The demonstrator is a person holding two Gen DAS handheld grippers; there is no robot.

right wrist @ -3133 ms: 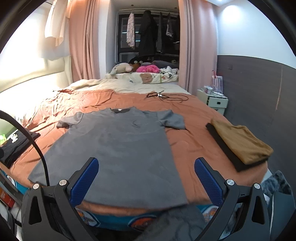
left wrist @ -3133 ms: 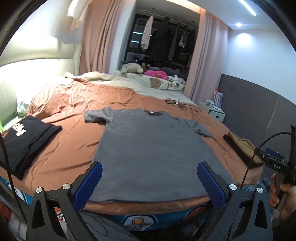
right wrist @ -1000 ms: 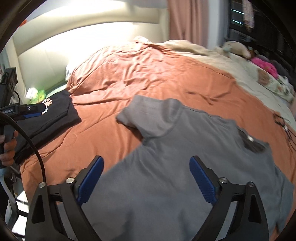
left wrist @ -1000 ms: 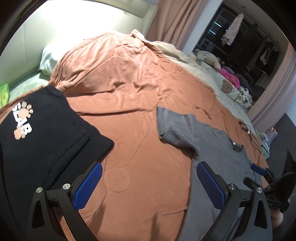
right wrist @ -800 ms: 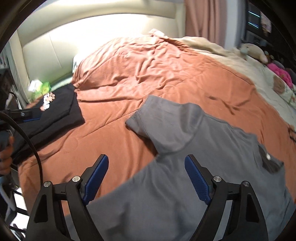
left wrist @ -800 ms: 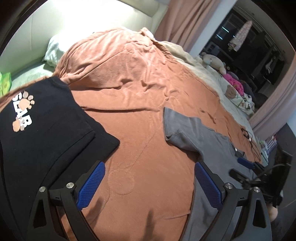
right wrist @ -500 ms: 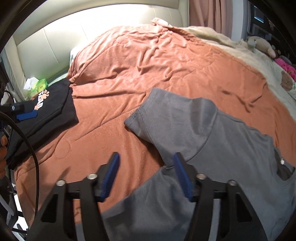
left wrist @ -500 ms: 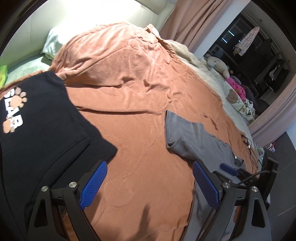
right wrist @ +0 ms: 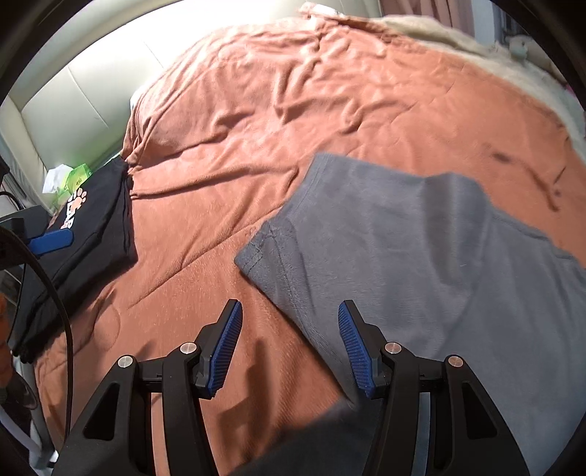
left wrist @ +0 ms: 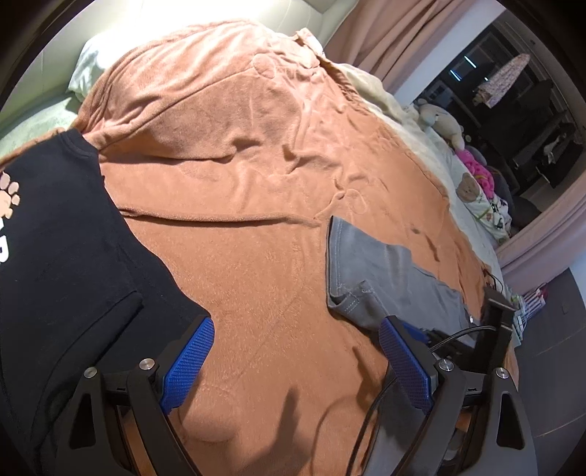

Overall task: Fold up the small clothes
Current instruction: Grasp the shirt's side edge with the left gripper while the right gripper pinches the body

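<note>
Both tools over the bed, nothing gripped

The grey shirt (right wrist: 421, 256) lies flat on the bed (right wrist: 293, 110). The right tool (right wrist: 289, 348) stands half open at its sleeve edge; the left tool (left wrist: 293, 362), wide open and just narrowed, is empty beside a black shirt (left wrist: 55, 256).

You are in a home bedroom: a wide bed under a rumpled rust-orange blanket (left wrist: 256, 175), a padded cream headboard (right wrist: 84, 91), pink floor-length curtains (left wrist: 388, 33), plush toys (left wrist: 445, 122) at the far edge, and clothes hanging (left wrist: 501, 78) in a dark closet.
</note>
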